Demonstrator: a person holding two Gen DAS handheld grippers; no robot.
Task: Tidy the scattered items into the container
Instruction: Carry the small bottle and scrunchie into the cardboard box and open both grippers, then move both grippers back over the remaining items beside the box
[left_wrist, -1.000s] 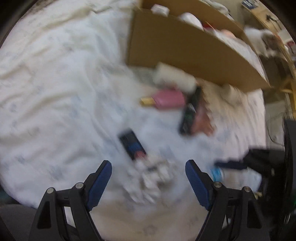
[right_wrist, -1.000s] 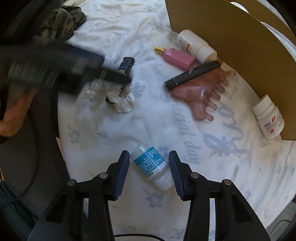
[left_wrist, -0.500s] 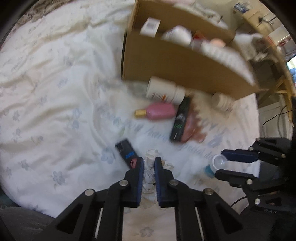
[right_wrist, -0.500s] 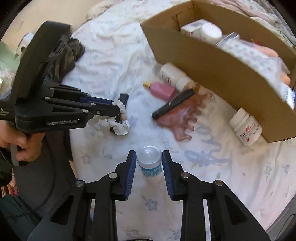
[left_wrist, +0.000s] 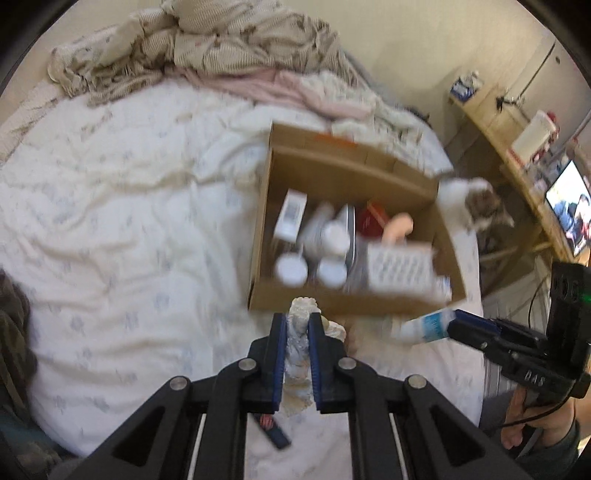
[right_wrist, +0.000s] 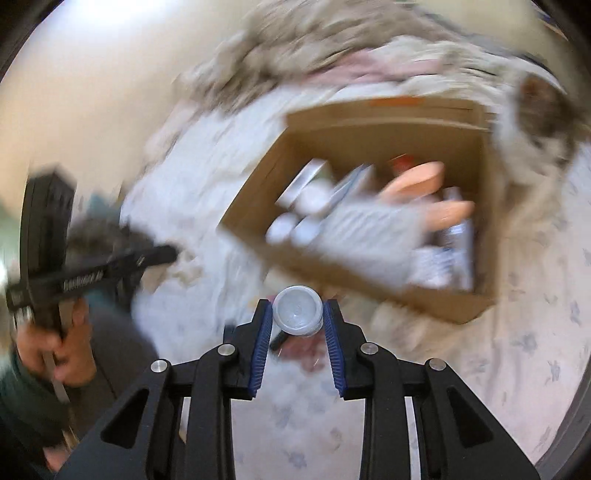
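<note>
My left gripper (left_wrist: 297, 321) is shut on a crumpled white wad (left_wrist: 297, 347), held above the bed just in front of the cardboard box (left_wrist: 332, 304). In the right wrist view, my right gripper (right_wrist: 297, 306) is shut on a small white bottle with a blue label (right_wrist: 297, 314), cap towards the camera, lifted near the box's front wall (right_wrist: 424, 301). That bottle (left_wrist: 421, 326) and the right gripper (left_wrist: 456, 325) also show at the right of the left wrist view. The box holds several bottles and packets.
A small black item (left_wrist: 274, 431) lies on the white bedsheet (left_wrist: 110, 221) under my left gripper. A pink thing (right_wrist: 306, 356) lies below the right one. A white and brown cat (left_wrist: 476, 203) sits at the box's right corner. Blankets (left_wrist: 221, 48) are heaped behind.
Both grippers closed, the left on the white wad and the right on the bottle. Both then rose off the bed toward the box, whose inside now shows.
</note>
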